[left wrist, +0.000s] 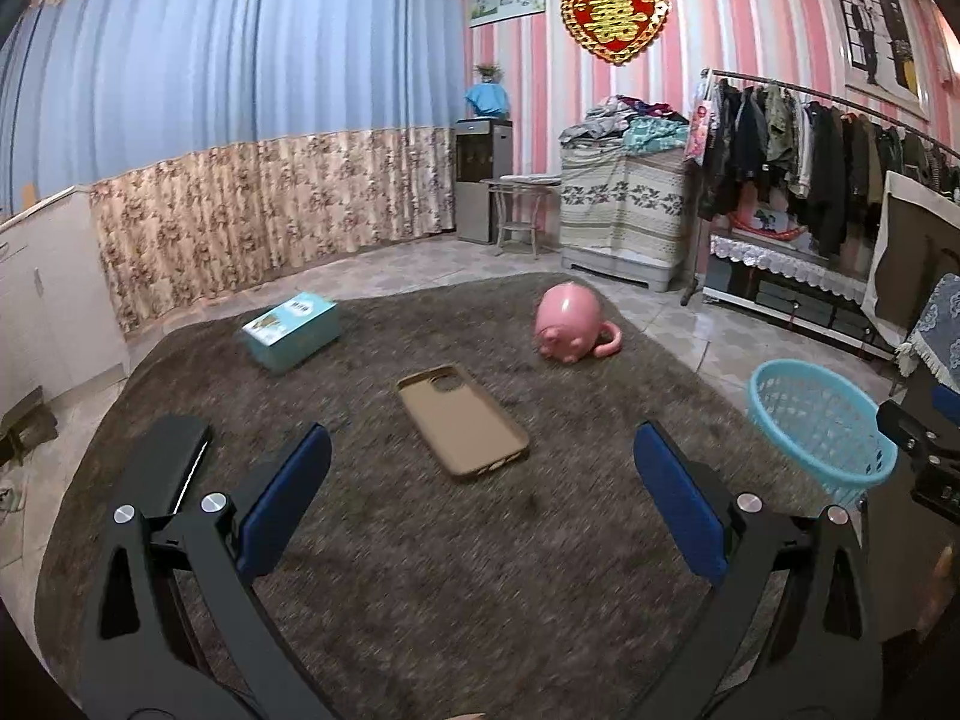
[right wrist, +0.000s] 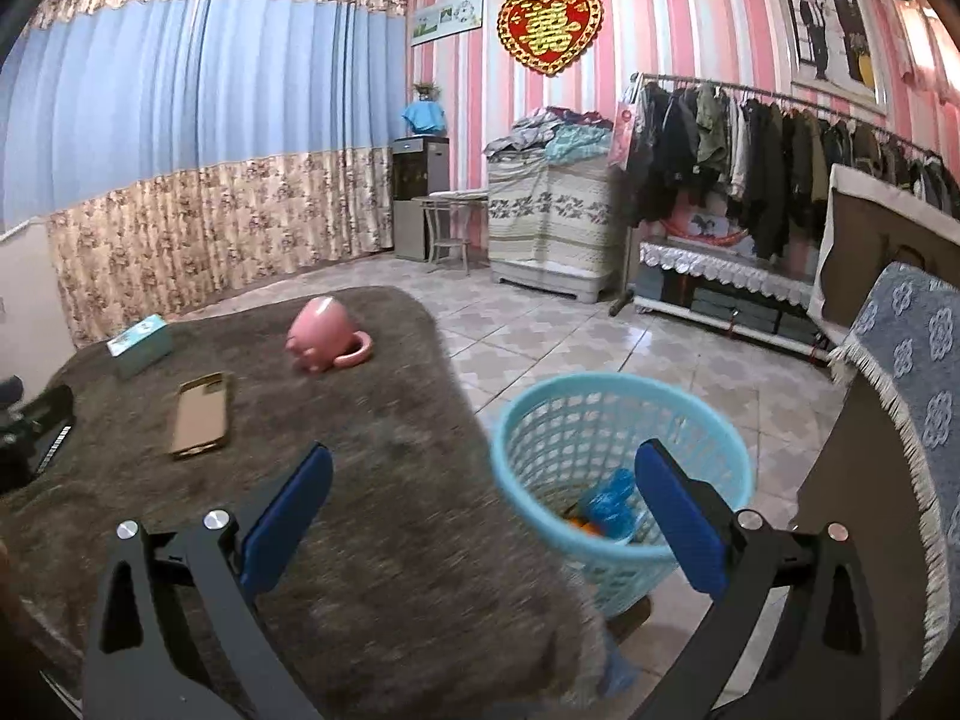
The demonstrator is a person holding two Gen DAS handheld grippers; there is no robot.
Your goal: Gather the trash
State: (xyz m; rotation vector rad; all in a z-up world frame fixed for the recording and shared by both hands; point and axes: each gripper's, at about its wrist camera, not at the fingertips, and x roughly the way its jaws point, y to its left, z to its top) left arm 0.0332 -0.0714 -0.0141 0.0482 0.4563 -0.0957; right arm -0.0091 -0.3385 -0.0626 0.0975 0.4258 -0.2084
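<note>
Presumably light and stiff, the phone case (left wrist: 463,422) (empty) is best pinched across its long edges; both the left gripper (left wrist: 483,504) and the right gripper (right wrist: 483,507) are spread wide, nothing held.

Even, soft indoor light; fisheye bends the edges, dark corners, motion blur smears nearby surfaces.

My left wrist view looks low across the brown rug (left wrist: 390,570) toward the curtained wall. My right sits over the rug's right edge above the basket (right wrist: 624,420); both share the rug's far corners.
</note>
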